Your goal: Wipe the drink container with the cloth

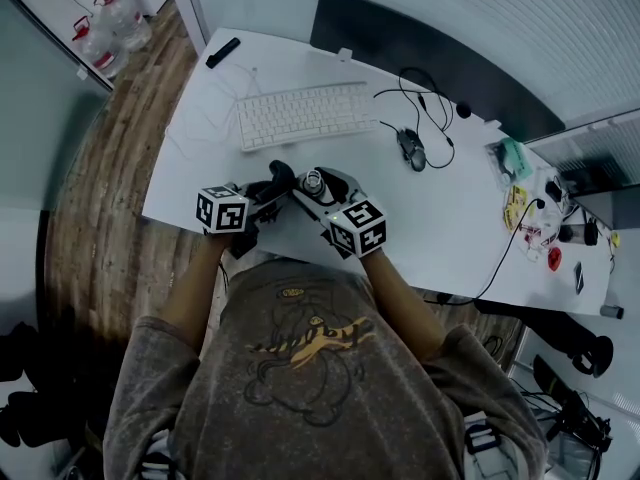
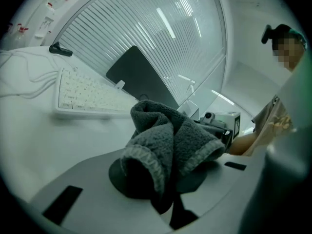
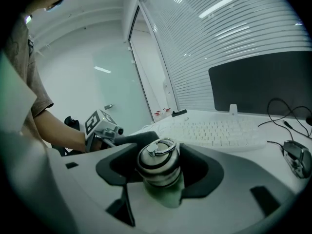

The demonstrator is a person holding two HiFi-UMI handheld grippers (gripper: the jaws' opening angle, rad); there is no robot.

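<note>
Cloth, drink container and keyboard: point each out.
cloth (image 2: 168, 140), left gripper view, middle of the bunched grey fold.
drink container (image 3: 157, 167), right gripper view, its metal cap.
keyboard (image 1: 303, 115), head view, middle of the keys.

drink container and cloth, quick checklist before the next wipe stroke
1. Drink container gripped by the right gripper: ok, jaws clamp its body below the cap.
2. Cloth held by the left gripper: ok, bunched between the jaws.
3. Cap on the container: ok, looks seated, ring on top.
4. Cloth touching the container: cannot tell, they are close together in the head view.
5. Keyboard out of the way: ok, lies apart, farther back on the desk.
</note>
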